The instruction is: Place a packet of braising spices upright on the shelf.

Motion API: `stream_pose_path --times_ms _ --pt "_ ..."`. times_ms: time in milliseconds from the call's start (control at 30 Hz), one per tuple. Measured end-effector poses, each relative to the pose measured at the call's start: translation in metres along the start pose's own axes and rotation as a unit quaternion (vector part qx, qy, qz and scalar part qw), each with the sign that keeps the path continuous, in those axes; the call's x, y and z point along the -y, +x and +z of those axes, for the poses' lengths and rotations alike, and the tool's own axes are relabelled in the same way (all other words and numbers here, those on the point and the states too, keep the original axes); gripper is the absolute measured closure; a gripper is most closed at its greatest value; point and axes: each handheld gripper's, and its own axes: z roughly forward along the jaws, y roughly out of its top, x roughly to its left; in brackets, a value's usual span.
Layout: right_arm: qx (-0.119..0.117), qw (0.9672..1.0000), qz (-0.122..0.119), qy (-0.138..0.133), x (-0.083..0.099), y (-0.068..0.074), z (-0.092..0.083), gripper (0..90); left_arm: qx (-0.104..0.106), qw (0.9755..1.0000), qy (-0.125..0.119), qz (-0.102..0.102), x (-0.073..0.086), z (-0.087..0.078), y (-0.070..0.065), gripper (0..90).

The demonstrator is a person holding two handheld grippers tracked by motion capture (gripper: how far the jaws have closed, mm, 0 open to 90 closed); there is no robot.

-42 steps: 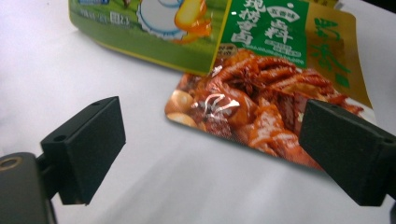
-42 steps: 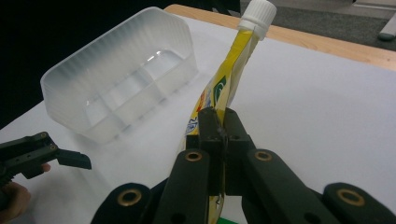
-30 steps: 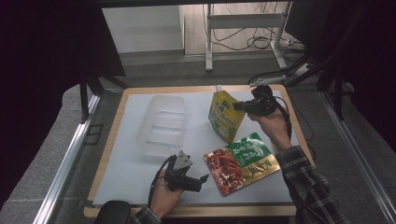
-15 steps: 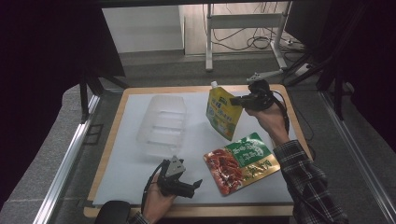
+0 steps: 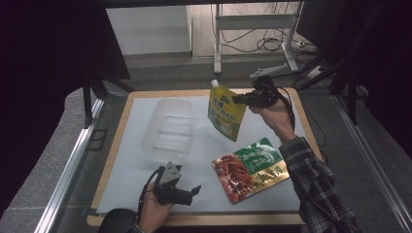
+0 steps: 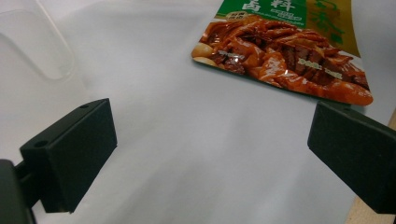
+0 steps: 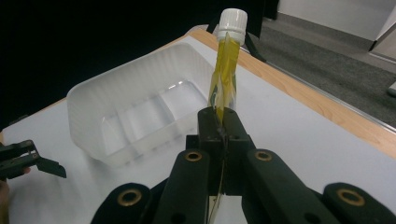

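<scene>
The right tool (image 5: 241, 99) is clamped on the edge of a yellow pouch (image 5: 225, 114) with a white cap (image 7: 232, 21), holding it in the air above the desk (image 5: 204, 221), tilted, just right of a clear tray (image 5: 167, 131). The left tool (image 5: 194, 191) hovers low near the desk's front edge, its jaws wide apart with nothing between them, pointing toward a flat food packet (image 5: 250, 169) that lies on the white mat (image 5: 131, 170) below the lifted pouch.
</scene>
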Motion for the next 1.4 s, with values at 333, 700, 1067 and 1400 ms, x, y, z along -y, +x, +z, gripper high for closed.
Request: stream_pose_path --times_ms 333,700,1067,1400 --pt "-0.011 0.9999 -0.011 -0.006 -0.016 0.004 0.012 88.9 -0.015 0.9998 -0.003 -0.009 0.003 -0.008 0.007 1.1" --pt "-0.026 0.9993 -0.025 -0.013 -0.036 0.011 0.026 88.9 -0.020 0.9997 -0.001 -0.015 0.003 -0.008 0.013 1.1" --pt "-0.044 0.9983 -0.031 -0.019 -0.054 0.014 0.046 88.9 -0.015 0.9998 -0.004 -0.014 0.003 -0.008 0.011 1.1" --pt "-0.052 0.9976 -0.039 -0.023 -0.070 0.013 0.075 88.9 0.007 1.0000 -0.001 0.004 0.002 -0.002 0.000 1.3"
